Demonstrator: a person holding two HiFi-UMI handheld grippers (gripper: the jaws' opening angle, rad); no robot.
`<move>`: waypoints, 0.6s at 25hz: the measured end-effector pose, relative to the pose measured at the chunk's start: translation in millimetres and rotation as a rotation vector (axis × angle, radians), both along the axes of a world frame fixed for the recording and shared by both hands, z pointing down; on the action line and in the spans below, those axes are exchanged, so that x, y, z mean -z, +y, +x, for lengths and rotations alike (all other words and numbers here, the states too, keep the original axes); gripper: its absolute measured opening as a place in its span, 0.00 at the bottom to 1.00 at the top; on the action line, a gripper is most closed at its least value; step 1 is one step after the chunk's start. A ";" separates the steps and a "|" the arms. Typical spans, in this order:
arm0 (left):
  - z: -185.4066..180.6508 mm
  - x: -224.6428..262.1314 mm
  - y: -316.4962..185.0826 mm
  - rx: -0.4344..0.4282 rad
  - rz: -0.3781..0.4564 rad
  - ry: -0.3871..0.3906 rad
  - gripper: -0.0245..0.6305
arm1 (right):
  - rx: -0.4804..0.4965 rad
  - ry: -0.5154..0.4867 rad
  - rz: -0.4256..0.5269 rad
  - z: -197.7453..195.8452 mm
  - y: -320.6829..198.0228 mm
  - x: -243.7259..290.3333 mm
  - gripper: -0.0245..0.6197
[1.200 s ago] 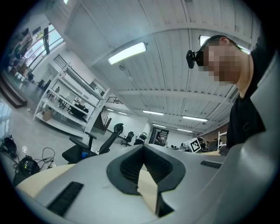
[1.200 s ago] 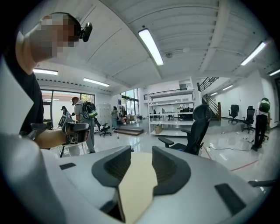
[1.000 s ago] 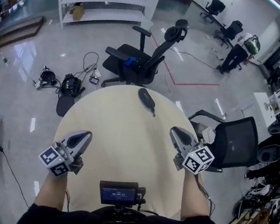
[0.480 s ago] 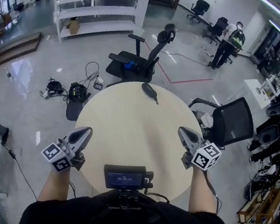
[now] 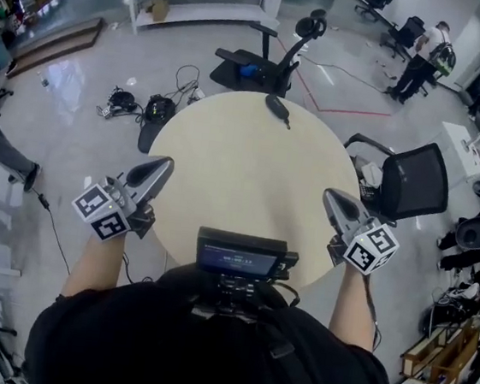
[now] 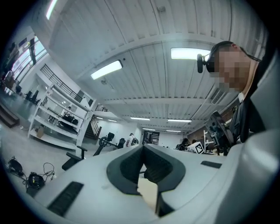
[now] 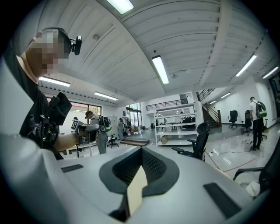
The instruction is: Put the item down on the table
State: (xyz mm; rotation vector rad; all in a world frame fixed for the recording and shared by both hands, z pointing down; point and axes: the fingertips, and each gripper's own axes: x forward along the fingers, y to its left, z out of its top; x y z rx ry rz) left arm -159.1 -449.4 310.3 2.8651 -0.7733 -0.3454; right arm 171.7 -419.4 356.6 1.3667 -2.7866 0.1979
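Dark oblong item (image 5: 277, 110) at far edge of round beige table (image 5: 241, 178); left gripper (image 5: 163, 164) and right gripper (image 5: 331, 195) closed, empty

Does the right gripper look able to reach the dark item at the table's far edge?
Probably not without leaning, though nothing blocks it: right gripper is at the near edge of the table, dark item opposite.
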 end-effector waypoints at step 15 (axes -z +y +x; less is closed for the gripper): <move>120.8 -24.2 122.1 0.023 -0.067 -0.012 0.04 | 0.135 -0.045 -0.038 79.6 90.7 -19.6 0.05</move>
